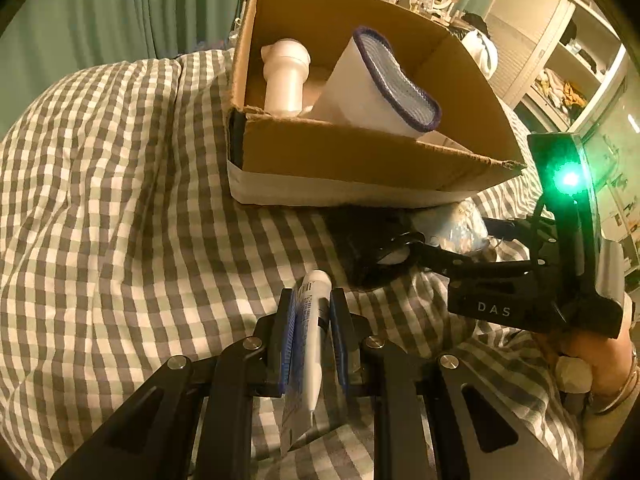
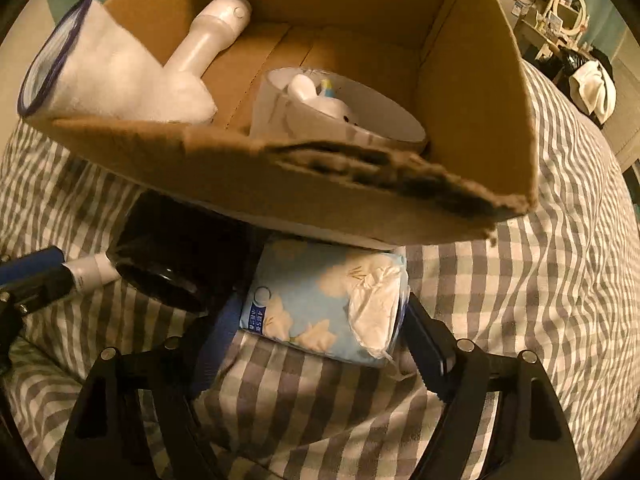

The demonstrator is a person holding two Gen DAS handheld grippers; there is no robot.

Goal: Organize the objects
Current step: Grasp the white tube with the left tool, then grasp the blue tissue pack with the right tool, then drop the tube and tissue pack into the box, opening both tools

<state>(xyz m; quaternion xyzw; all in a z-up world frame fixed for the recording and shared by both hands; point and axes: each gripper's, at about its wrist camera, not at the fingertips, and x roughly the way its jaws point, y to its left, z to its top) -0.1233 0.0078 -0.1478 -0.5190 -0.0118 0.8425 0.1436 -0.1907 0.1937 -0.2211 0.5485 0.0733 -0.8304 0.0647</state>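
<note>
Left gripper [image 1: 312,332] clamping white squeeze tube [image 1: 314,320] | right gripper [image 2: 320,320] straddling blue tissue pack [image 2: 320,300], jaws apart, likely closing next | both going into open brown cardboard box [image 2: 472,92].

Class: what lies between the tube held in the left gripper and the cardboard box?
In the left wrist view, only checked bedcover separates the tube from the cardboard box.

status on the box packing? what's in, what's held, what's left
In the cardboard box: white bottle, white roll, cup. In hand: left gripper shut on tube. Left: tissue pack between the open right gripper fingers, dark jar beside it.
</note>
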